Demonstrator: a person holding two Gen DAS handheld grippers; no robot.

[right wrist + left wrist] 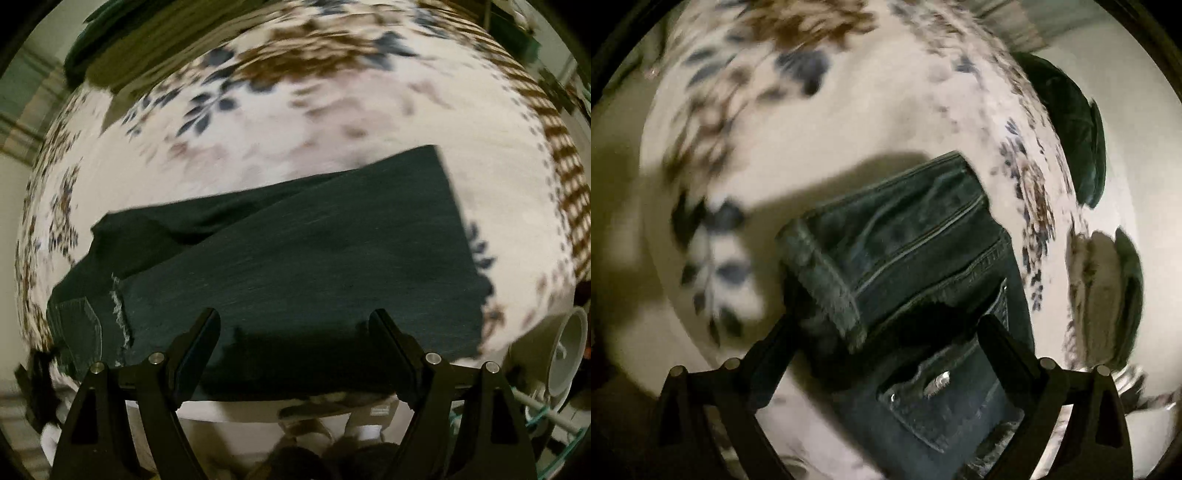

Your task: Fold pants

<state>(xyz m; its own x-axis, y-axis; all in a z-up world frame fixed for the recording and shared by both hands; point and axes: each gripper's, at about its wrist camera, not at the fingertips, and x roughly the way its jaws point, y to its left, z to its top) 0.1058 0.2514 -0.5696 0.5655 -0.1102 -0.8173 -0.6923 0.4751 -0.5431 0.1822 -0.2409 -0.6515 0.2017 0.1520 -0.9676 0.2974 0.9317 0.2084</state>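
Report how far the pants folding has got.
Done: the jeans lie on the floral sheet, legs doubled over, with a hem lying up near the back pocket.
In hand: nothing. The left gripper and right gripper are both open above the denim.
Left: probably one more fold to make a compact stack, though blur hides the details.

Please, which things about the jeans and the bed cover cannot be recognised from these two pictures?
- Left wrist view: the jeans run out of the bottom edge; the left gripper covers part of them.
- Right wrist view: the jeans' near edge lies in shadow behind the right gripper.
- Both views: motion blur smears the print on the floral bed cover.
- Right view: the white object is cut by the edge.
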